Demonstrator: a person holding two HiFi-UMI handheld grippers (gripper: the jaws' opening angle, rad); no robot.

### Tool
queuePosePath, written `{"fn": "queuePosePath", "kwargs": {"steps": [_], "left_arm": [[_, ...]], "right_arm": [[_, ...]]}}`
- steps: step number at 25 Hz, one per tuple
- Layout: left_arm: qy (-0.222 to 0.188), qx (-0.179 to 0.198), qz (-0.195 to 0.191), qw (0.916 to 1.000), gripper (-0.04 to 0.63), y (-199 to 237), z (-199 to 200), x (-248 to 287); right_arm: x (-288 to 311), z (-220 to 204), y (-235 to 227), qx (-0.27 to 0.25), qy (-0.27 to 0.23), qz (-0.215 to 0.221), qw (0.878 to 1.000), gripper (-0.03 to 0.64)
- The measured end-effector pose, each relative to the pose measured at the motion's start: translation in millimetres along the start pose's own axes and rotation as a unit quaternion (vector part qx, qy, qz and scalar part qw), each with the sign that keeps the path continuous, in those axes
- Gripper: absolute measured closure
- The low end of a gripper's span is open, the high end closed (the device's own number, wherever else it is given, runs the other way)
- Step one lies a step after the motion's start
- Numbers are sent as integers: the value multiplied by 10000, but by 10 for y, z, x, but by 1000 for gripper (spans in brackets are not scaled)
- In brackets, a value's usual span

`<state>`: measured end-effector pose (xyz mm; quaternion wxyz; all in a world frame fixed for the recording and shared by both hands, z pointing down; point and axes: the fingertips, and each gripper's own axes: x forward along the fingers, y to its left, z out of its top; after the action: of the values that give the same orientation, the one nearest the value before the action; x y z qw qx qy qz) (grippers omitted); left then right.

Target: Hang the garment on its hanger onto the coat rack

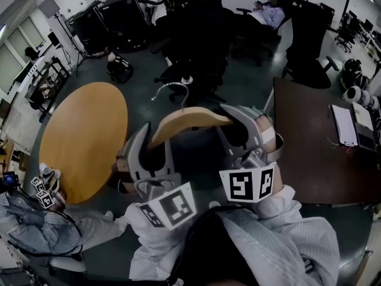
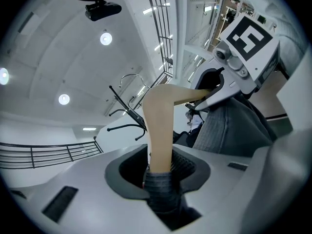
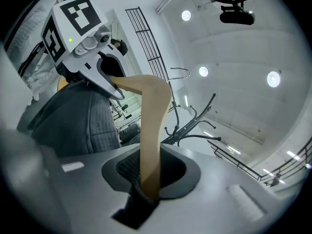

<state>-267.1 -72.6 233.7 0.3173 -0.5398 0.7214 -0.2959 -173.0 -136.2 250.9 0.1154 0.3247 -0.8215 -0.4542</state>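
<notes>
The carry is the step in hand: the hanger (image 1: 187,123) is held up at centre frame in the head view, not yet on the rack (image 2: 124,112). The left gripper (image 1: 152,149) is clamped on one wooden arm and the right gripper (image 1: 243,130) on the other. Each gripper view shows the wood pinched between the pads, with a fold of cloth at the base of the left jaws. The garment (image 2: 229,126), a grey ribbed fabric, hangs from the hanger on the side towards the person. The metal hook (image 1: 172,91) stands free above the wood at upper centre and touches nothing. In both gripper views the rack's black curved prongs sit beyond the hanger, apart from it. The next move likely calls for lifting both ends together, keeping the hanger level so the garment does not slide, and bringing the hook over a prong before lowering. The prongs crowd one another, so snagging the wrong one seems a risk. No work surface is in use. A round wooden table (image 1: 83,139) lies at left and a dark desk (image 1: 315,142) at right, on a dark floor (image 1: 250,82). Black chairs (image 1: 309,46) fill the top of the frame, and round ceiling lights (image 2: 106,38) show overhead.
</notes>
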Motion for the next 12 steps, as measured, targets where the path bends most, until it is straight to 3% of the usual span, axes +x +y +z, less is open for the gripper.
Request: {"fn": "queuePosePath", "kwargs": {"steps": [12], "left_arm": [[-815,-140,-637,9945,480,109,-429,1735]], "right_arm": [[1417,-592,-304,-171,792,-720,9941,545]]}}
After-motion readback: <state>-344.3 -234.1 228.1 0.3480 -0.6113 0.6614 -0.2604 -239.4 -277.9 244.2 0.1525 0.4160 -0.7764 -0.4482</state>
